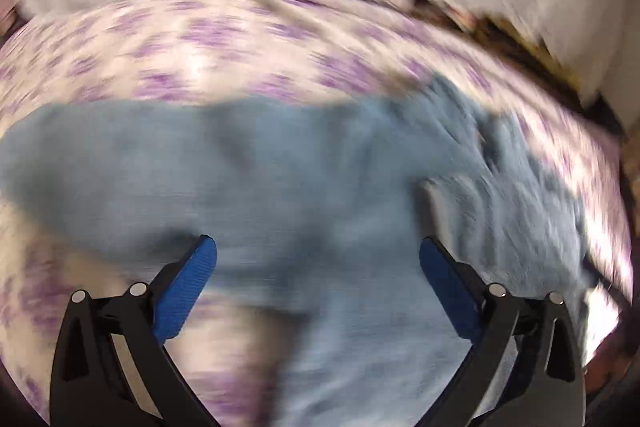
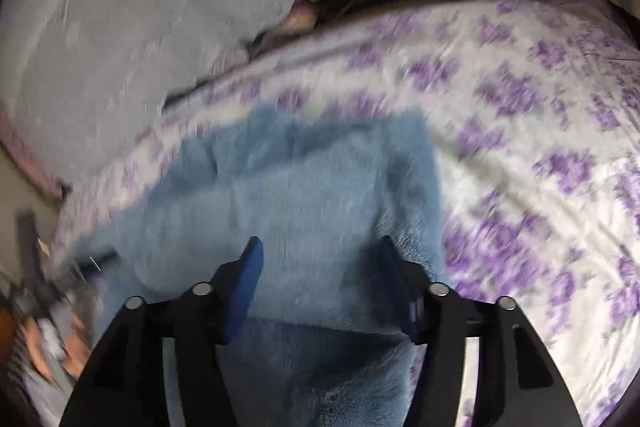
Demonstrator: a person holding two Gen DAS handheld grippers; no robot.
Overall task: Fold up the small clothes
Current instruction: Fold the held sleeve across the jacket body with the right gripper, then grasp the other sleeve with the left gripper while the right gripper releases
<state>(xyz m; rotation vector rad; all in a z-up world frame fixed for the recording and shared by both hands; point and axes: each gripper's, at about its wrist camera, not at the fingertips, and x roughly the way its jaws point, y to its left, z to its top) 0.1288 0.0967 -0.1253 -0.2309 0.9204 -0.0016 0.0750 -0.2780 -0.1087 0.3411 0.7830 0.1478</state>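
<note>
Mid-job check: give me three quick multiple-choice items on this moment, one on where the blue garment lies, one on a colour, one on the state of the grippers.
1. The blue fleece garment lies on:
A. a bare wooden table
B. the floral bedspread
C. a chair

2. The bedspread's flowers are:
A. purple
B. red
C. green

3. The left gripper and right gripper are:
A. both clamped on cloth
B. one open, one clamped
C. both open

Answers:
1 B, the print surrounds the garment.
2 A, purple blotches on white.
3 C, each pair of blue pads stands apart over the fleece, pinching nothing.
</note>
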